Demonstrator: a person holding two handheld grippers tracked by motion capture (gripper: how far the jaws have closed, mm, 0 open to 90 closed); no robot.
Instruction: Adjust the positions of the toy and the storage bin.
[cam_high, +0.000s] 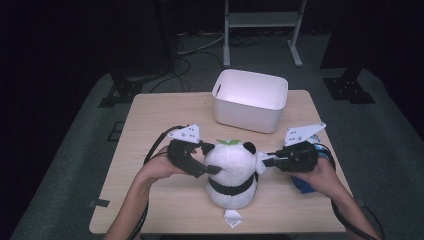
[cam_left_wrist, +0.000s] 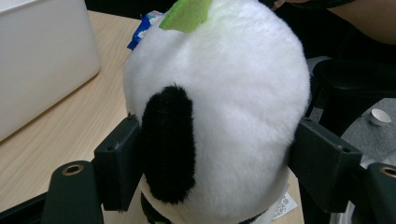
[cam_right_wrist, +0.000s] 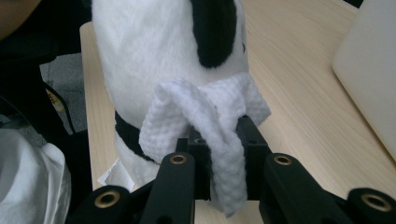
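A white and black panda plush (cam_high: 231, 170) with a green leaf (cam_high: 229, 142) on its head stands upright at the table's near middle. My left gripper (cam_high: 211, 158) grips its head from the left. In the left gripper view both pads press into the fur of the plush (cam_left_wrist: 224, 93), one beside the black ear. My right gripper (cam_high: 267, 161) comes in from the right, shut on a folded white cloth (cam_right_wrist: 205, 112). The cloth lies against the side of the plush (cam_right_wrist: 149, 46), just under its other ear.
A white plastic bin (cam_high: 250, 100) stands open at the table's far middle, behind the plush. A blue packet (cam_high: 302, 184) lies under the right hand. The wooden table (cam_high: 165, 210) ends close to the plush's base, where a small tag (cam_high: 233, 218) sticks out.
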